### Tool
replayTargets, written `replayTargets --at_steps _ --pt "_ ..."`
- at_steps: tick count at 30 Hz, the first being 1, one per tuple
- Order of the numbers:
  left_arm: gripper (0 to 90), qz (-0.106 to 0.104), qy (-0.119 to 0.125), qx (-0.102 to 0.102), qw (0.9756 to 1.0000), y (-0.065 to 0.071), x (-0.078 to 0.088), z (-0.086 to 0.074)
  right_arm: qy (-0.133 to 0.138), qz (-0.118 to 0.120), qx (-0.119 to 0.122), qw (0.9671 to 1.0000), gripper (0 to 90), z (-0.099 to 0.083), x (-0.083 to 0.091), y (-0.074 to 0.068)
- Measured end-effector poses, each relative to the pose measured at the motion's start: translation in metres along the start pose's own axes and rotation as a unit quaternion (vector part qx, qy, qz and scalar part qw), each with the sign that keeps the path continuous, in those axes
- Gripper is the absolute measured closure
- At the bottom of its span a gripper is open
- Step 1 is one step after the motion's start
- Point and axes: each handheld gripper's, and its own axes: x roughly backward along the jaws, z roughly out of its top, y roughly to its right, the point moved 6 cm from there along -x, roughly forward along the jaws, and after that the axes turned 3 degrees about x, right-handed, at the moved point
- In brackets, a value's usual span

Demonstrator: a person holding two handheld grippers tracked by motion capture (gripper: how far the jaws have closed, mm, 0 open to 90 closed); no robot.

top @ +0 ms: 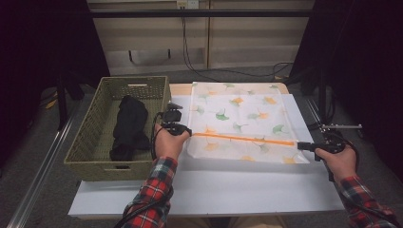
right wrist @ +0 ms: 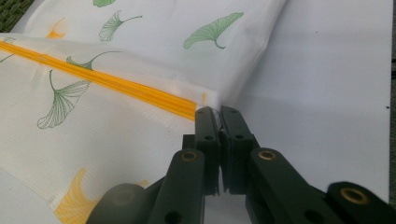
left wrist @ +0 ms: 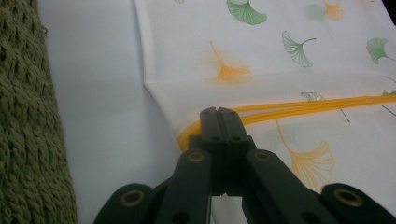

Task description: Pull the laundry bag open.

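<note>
A white cloth (top: pixel 240 116) printed with green and orange leaves lies spread on the white table, with an orange stripe (top: pixel 244 138) running across its near part. My left gripper (top: pixel 189 132) is shut on the stripe's left end at the cloth's edge. In the left gripper view the black jaws (left wrist: pixel 218 112) pinch the orange band (left wrist: pixel 299 106) where it folds. My right gripper (top: pixel 299 144) is shut on the stripe's right end. The right gripper view shows its jaws (right wrist: pixel 219 111) clamped on the cloth's corner beside the orange stripe (right wrist: pixel 116 84). The stripe looks pulled taut between both grippers.
A green woven basket (top: pixel 90 142) stands left of the cloth and holds a black garment (top: pixel 128 127). Its wall (left wrist: pixel 28 140) is close to my left gripper. The white table (top: pixel 214 187) has bare surface in front of the cloth. Dark curtains and cables lie beyond.
</note>
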Motion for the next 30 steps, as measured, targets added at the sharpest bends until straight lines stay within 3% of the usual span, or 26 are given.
replayTargets --at_steps 21,30 --pt "90.0 -0.003 -0.001 -0.008 1.0000 0.001 0.004 -0.001 0.007 -0.007 -0.007 0.9999 87.1 0.002 0.002 0.006" --pt "90.0 0.005 0.002 0.000 1.0000 -0.003 0.005 -0.002 0.011 -0.009 -0.014 0.9998 87.1 0.002 0.004 0.011"
